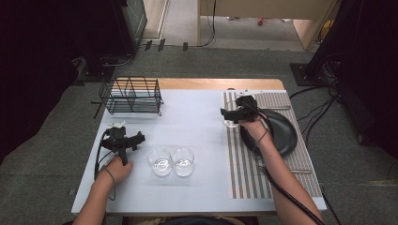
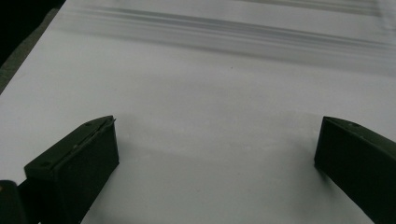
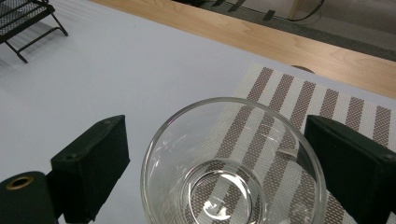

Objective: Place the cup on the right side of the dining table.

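Observation:
A clear empty glass (image 1: 231, 123) (image 3: 233, 186) stands upright at the left edge of a striped placemat (image 1: 244, 164) (image 3: 327, 102). My right gripper (image 1: 228, 117) (image 3: 217, 121) sits over it with the glass between its jaws. The right jaw is against the glass wall, while a thin gap shows beside the left jaw, so the gripper is open. My left gripper (image 1: 140, 138) (image 2: 217, 123) rests at the left of the white table, wide open, with nothing between its jaws.
Two more clear glasses (image 1: 160, 161) (image 1: 183, 161) stand side by side in the middle front of the table. A black plate (image 1: 281, 136) lies on the placemat right of my right hand. A black wire rack (image 1: 131, 96) (image 3: 23, 18) stands at the back left.

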### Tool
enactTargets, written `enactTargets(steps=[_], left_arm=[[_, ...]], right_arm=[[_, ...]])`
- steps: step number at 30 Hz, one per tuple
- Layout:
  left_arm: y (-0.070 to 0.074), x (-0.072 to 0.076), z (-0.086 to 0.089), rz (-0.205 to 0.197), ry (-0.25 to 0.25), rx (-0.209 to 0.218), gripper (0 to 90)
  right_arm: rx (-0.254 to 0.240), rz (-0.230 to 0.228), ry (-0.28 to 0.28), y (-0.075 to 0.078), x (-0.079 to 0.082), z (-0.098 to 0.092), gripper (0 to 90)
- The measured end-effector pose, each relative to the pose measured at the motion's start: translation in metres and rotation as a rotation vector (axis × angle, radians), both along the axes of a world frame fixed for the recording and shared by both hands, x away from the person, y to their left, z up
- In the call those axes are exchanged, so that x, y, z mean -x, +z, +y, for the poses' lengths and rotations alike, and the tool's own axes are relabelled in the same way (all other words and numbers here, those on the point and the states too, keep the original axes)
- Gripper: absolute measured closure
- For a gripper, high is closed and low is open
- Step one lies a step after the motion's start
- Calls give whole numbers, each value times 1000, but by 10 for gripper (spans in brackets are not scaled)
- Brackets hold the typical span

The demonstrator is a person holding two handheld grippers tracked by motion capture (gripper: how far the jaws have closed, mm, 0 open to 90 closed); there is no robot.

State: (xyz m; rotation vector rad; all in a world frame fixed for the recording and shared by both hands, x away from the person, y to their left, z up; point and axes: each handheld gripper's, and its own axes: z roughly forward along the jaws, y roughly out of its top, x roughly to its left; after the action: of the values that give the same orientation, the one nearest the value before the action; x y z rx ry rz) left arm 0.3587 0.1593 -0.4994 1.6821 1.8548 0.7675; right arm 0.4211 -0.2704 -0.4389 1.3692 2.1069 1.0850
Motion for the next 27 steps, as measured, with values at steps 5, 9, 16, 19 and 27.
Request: enactTargets(steps=[5, 9, 16, 19, 27], left_arm=[[0, 0, 0, 0, 0, -1, 0], [0, 0, 0, 1, 0, -1, 0], [0, 0, 0, 1, 0, -2, 0], [0, 0, 0, 1, 0, -2, 0], [0, 0, 0, 2, -1, -1, 0]], right_arm=[[13, -6, -4, 1, 2, 1, 82], [19, -16, -7, 4, 3, 0, 82], [14, -16, -12, 7, 5, -3, 82], [15, -21, -10, 9, 6, -5, 83], [24, -21, -1, 14, 9, -5, 83]])
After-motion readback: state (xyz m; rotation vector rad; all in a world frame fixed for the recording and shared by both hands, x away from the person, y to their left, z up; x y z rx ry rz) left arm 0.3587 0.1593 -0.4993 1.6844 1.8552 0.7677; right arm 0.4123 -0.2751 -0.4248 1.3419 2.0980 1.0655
